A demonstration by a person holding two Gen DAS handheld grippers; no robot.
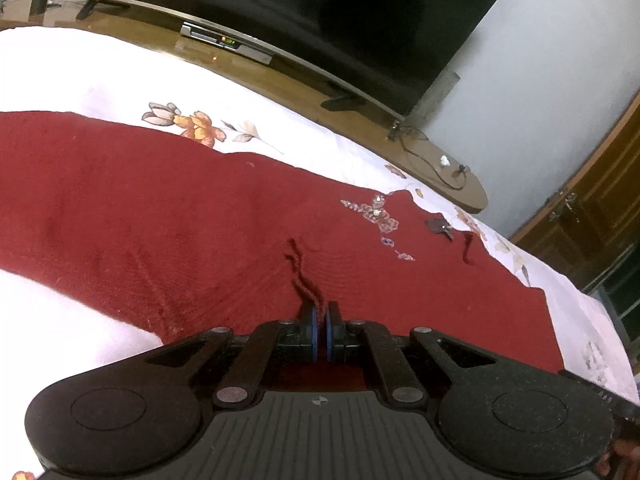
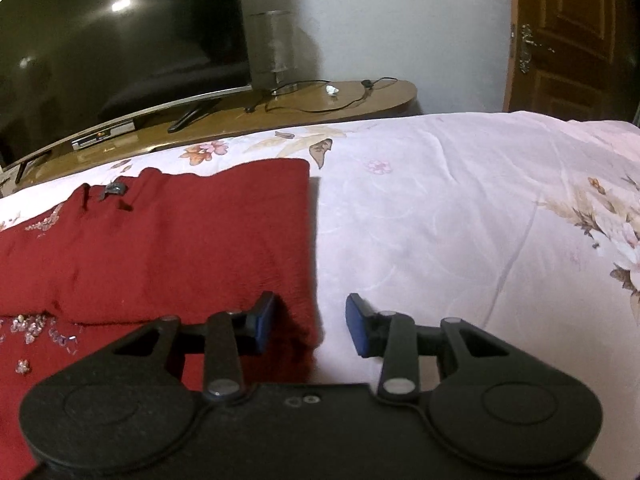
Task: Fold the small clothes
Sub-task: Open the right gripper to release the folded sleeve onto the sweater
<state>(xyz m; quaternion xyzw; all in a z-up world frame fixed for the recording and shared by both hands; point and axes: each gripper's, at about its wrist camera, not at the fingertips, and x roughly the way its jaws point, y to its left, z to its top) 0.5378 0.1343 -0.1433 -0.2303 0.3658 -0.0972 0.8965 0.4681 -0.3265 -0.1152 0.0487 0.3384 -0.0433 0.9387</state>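
**Red sweater on the bed, one pair of tongs pinching it**

The left tongs [image 1: 322, 334] are pressed together on a ridge of the red sweater [image 1: 168, 216]. The cloth bunches up in a little fold right at the blue pads [image 1: 310, 332] and runs away from them in a wrinkle.

The right tongs [image 2: 310, 326] are spread apart and hold nothing. One blue pad [image 2: 264, 322] is over the sweater's right edge. The other pad is over the bare sheet. The edge of the sweater sits between them, and the pads do not press on it.

The red sweater lies flat on the bed. Its right side is folded over, with a straight edge. It has shiny beads [image 1: 376, 216] sewn on the front in a flower shape. A small dark tag [image 2: 114, 189] sits near its top edge.

Under the sweater is a white bed sheet [image 2: 460, 208] with flowers printed on it.

Past the bed is a brown wooden bench [image 2: 352, 100]. A big black TV [image 2: 120, 40] stands on it, with a small box [image 1: 226, 42] under the screen. A black cord [image 2: 332, 106] lies on the bench too. A brown wooden door [image 2: 572, 36] is off to the right, next to a white wall.
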